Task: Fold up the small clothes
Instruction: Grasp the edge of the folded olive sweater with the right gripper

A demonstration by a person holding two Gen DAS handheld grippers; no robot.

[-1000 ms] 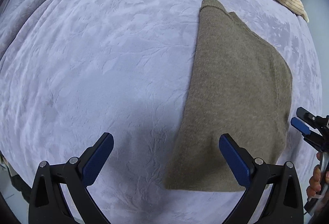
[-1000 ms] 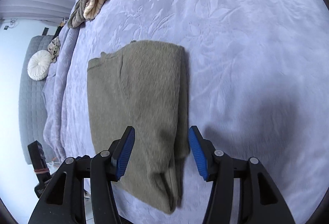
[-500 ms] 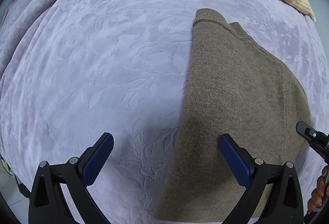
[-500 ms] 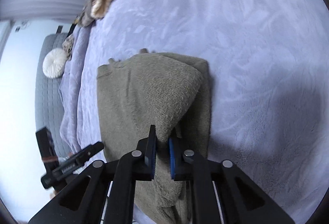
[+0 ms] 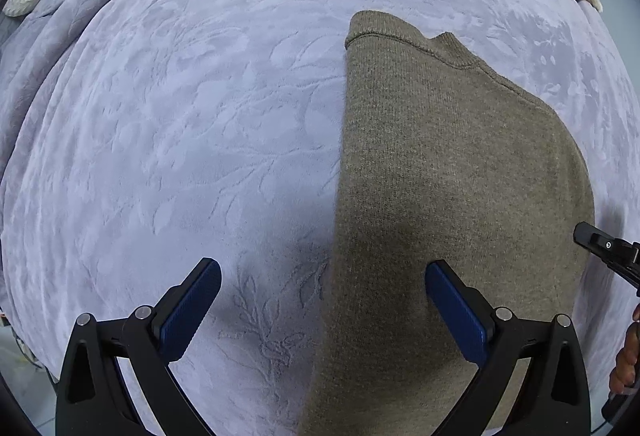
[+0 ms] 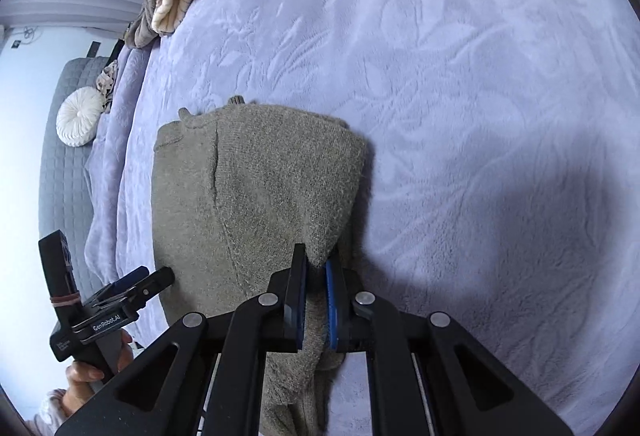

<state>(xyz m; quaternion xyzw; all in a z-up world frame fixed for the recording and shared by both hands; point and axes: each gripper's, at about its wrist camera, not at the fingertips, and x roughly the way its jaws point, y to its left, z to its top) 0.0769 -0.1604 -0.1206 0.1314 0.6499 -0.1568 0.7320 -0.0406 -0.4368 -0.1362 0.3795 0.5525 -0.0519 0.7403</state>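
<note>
Lying lengthwise along the near edge of the lavender embossed plush bedspread [image 5: 180, 124], the olive-brown knit sweater [image 5: 440, 196], already folded narrow, runs its long axis away from both claws. The right gripper [image 6: 316, 300] is clamped on its right-hand near corner, so it is nearer; the left gripper [image 5: 324, 312] hangs with jaws apart astride the left edge. Only the right wrist view shows the pinched, lifted fabric; only the left shows the ribbed collar clearly.

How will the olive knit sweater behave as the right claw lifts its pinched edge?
Probably floppy: the olive knit sweater already tents up toward the right claw while the rest lies flat. Its fuzzy knit likely grips the pads, so slipping seems unlikely. On the plush blanket it may drag rather than slide.
</note>
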